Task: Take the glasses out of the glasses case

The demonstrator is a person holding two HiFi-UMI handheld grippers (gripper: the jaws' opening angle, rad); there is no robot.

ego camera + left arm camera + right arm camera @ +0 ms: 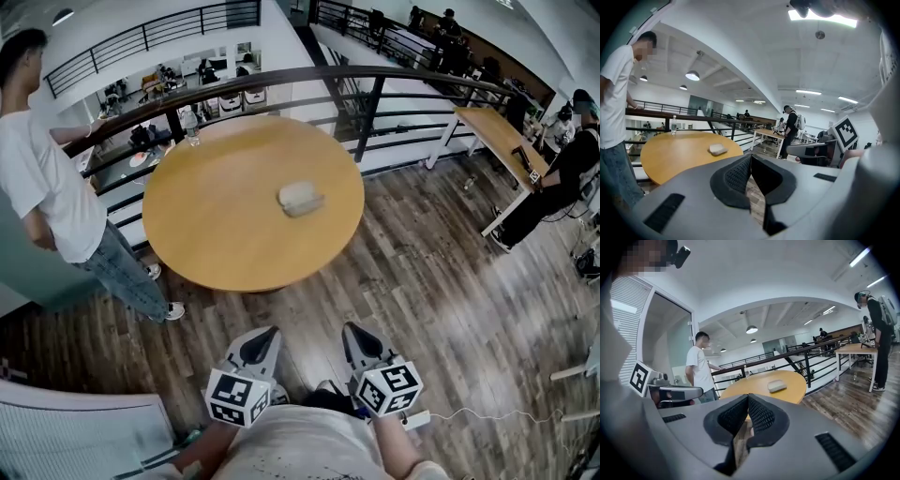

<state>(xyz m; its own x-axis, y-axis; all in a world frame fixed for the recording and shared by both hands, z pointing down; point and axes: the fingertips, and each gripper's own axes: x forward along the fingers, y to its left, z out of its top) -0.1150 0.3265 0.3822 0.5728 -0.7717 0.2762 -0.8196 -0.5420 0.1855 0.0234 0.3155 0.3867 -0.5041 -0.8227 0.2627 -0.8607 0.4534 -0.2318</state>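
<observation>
holding the left gripper (265, 343) and right gripper (354, 337) low, well apart from the round table (187, 225)
the table is carrying a pale glasses case (300, 198) near its middle, lying closed with its contents hidden and any print too small to read. both grippers are pointing toward it side by side near the person's torso (309, 448), each pressing its jaws together on nothing.

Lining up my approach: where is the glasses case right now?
Head view: the glasses case lies right of centre on the round table, far from the bottle at its far-left rim.
</observation>
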